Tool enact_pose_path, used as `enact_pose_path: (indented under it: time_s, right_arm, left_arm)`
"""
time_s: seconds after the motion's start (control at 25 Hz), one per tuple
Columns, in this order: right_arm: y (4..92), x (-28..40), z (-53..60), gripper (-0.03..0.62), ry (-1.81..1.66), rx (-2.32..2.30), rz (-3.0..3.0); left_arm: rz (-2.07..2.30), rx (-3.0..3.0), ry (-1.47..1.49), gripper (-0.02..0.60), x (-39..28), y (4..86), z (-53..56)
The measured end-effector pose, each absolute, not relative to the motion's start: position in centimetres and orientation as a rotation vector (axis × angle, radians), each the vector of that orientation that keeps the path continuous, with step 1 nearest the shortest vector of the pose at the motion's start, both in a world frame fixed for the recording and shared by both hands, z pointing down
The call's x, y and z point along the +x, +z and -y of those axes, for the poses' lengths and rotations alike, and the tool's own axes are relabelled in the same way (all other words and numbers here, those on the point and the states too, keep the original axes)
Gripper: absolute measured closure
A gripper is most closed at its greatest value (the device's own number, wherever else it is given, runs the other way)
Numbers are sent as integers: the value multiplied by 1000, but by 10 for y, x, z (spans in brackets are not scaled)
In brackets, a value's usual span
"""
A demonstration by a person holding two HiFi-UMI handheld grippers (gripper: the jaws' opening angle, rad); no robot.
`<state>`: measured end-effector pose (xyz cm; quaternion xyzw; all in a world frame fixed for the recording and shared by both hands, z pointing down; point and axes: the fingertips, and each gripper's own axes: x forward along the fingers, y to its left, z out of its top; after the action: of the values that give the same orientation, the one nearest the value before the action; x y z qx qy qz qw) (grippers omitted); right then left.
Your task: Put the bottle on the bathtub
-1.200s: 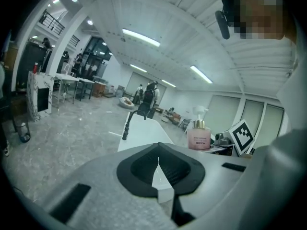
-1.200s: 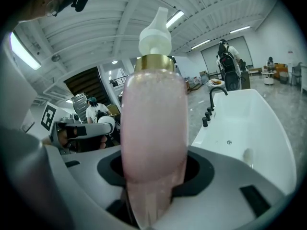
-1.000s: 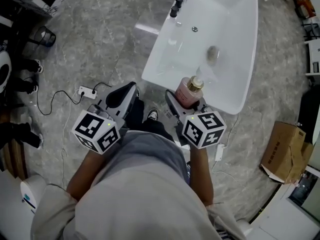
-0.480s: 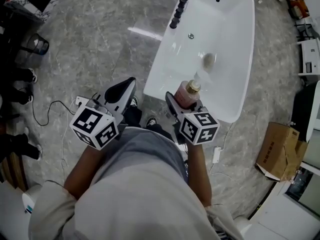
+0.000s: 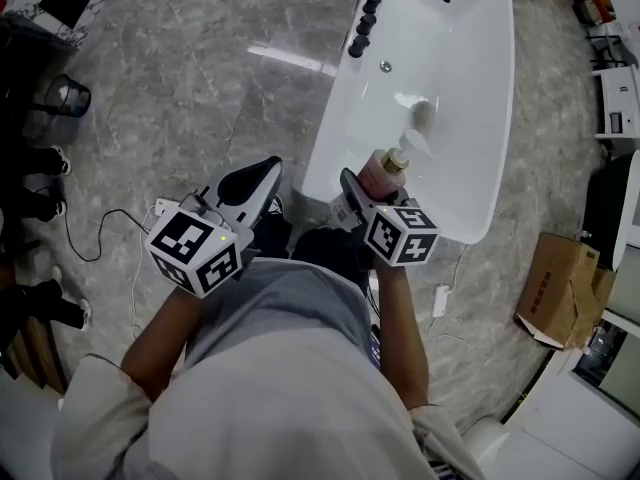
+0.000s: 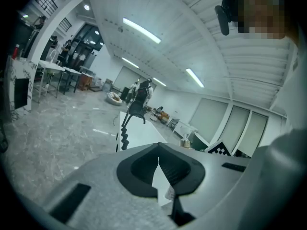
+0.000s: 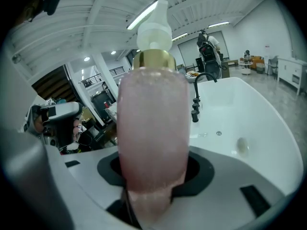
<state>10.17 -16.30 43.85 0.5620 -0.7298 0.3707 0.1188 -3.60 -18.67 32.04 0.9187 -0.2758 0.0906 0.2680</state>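
A pink pump bottle (image 5: 378, 176) with a gold collar and white pump stands upright between the jaws of my right gripper (image 5: 366, 186), which is shut on its body. In the right gripper view the bottle (image 7: 152, 128) fills the middle, with the white bathtub (image 7: 268, 128) behind it. From the head view the bottle hangs over the near end of the bathtub (image 5: 478, 203), by its rim. My left gripper (image 5: 252, 176) is held to the left of the tub over the floor; its jaws (image 6: 158, 159) meet with nothing between them.
A black faucet column (image 5: 366, 13) stands on the tub's far left rim, and a drain (image 5: 385, 66) lies in the basin. A white power strip (image 5: 166, 208) with a cable lies on the grey floor at left. A cardboard box (image 5: 560, 288) sits at right.
Both grippers have moved forward toward the tub. The bottle, still held, has gone from in front of the near rim to above it.
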Motion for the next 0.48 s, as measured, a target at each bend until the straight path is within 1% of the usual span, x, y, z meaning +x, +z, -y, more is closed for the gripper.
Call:
enact_pose_path:
  time_s: [0.48]
  right_arm:
    - [488,85,202,396,1115,1578,2111]
  left_arm:
    - [772,2426,287,578,-45,325,198]
